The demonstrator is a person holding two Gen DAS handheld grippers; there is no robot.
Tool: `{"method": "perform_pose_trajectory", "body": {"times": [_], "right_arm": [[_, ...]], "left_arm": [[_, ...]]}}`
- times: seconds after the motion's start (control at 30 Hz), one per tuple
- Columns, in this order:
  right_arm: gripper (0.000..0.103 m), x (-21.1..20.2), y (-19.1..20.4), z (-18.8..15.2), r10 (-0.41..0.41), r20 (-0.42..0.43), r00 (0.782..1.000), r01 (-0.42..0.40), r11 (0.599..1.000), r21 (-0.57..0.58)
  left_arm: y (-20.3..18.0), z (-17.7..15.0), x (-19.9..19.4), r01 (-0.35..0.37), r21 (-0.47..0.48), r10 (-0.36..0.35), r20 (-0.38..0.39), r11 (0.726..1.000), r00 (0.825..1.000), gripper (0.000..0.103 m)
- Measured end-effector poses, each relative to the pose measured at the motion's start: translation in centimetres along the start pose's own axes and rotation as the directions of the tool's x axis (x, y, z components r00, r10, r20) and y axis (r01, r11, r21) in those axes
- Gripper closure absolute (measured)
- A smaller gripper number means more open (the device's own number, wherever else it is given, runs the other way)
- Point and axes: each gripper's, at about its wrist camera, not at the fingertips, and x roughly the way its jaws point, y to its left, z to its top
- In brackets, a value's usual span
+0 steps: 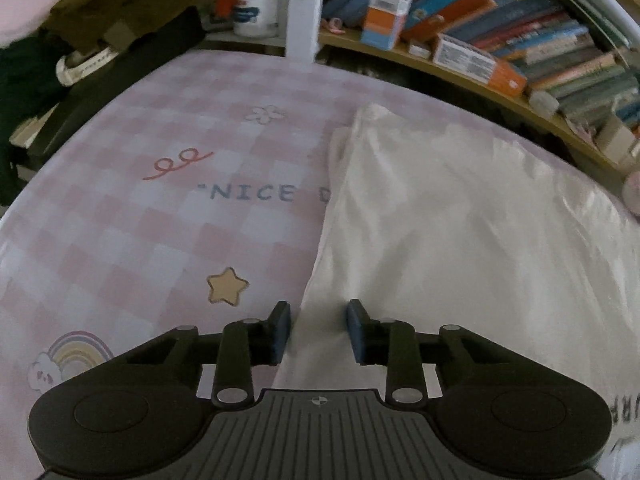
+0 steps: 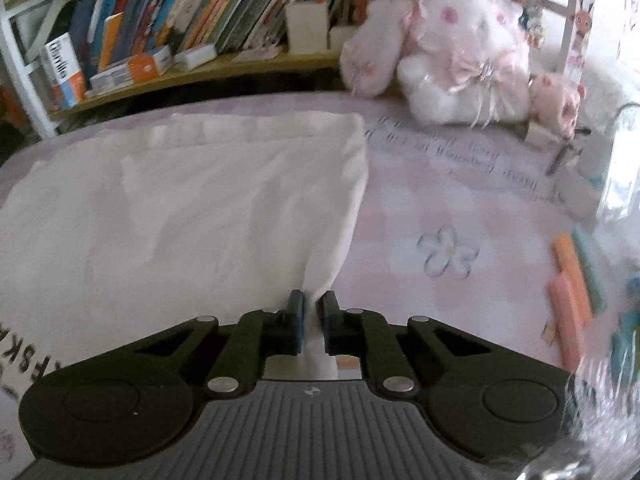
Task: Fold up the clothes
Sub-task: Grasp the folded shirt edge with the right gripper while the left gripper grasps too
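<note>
A white garment [image 1: 460,232] lies spread on the pink checked bed sheet [image 1: 160,220]. In the left wrist view its left edge runs down between the fingers of my left gripper [image 1: 319,330]. The jaws stand apart with the cloth between them, and the pads do not pinch it. In the right wrist view the same white garment [image 2: 180,208] fills the left half. My right gripper [image 2: 312,320] is shut on its right edge, and a bunched fold of cloth rises from between the pads. Black lettering shows on the garment's near part.
A low bookshelf [image 2: 192,68] crammed with books runs behind the bed. Pink and white plush toys [image 2: 452,52] sit at the back right. Orange and green markers [image 2: 572,280] lie on the sheet to the right. Dark clothing and a bag [image 1: 100,40] pile up at far left.
</note>
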Motion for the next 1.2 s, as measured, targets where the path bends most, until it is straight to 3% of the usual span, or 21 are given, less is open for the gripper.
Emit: {"method": "perform_pose_trajectory", "body": {"times": [0.27,0.47,0.53,0.57,0.6,0.7,0.87,1.07,1.1,1.2], "right_arm": [[0.094,-0.6,0.0,-0.7,0.043,-0.028,0.999,-0.042,0.999,0.008],[0.085,-2.0,-1.0,-1.2,0.088,-0.048,0.995,-0.084,0.993,0.083],[0.076,-2.6,-1.1,-1.7,0.115,-0.064,0.991,-0.109,0.990,0.093],[0.075,-3.0,-1.1,-2.0,0.129,-0.072,0.989,-0.122,0.988,0.096],[0.075,-3.3,-1.1,-2.3,0.143,-0.080,0.986,-0.135,0.986,0.100],[0.095,-3.8,-0.6,-2.8,0.165,-0.085,0.983,-0.161,0.985,0.058],[0.097,-4.7,-0.4,-2.7,0.144,-0.035,0.989,-0.143,0.989,0.021],[0.096,-3.7,-0.5,-3.1,0.131,-0.063,0.989,-0.130,0.991,0.012],[0.095,-3.7,-0.5,-3.0,0.130,-0.065,0.989,-0.129,0.992,0.005],[0.084,-4.3,-0.7,-3.1,0.137,-0.070,0.988,-0.136,0.991,0.006]], "left_arm": [[0.1,-0.1,-0.2,-0.013,-0.010,0.013,-0.001,1.000,1.000,0.072],[0.0,-0.3,-0.6,-0.014,-0.028,0.014,-0.007,1.000,1.000,0.074],[-0.2,-0.4,-0.7,-0.011,-0.026,0.011,-0.007,1.000,1.000,0.079],[-0.3,-0.5,-0.7,-0.006,-0.021,0.006,-0.006,1.000,1.000,0.088],[-0.4,-0.6,-0.7,-0.004,-0.014,0.004,-0.005,1.000,1.000,0.094],[-0.7,-0.6,-1.3,-0.028,-0.005,0.028,0.019,1.000,0.999,0.100],[-0.3,-0.6,-1.7,-0.035,-0.039,0.036,0.028,0.999,0.999,0.100],[-0.6,-0.7,-1.4,-0.045,-0.015,0.045,0.007,0.999,0.999,0.098],[-0.6,-0.7,-1.4,-0.050,-0.012,0.050,0.006,0.999,0.999,0.093],[-0.5,-0.9,-2.0,-0.036,0.009,0.036,0.008,0.999,0.999,0.090]]}}
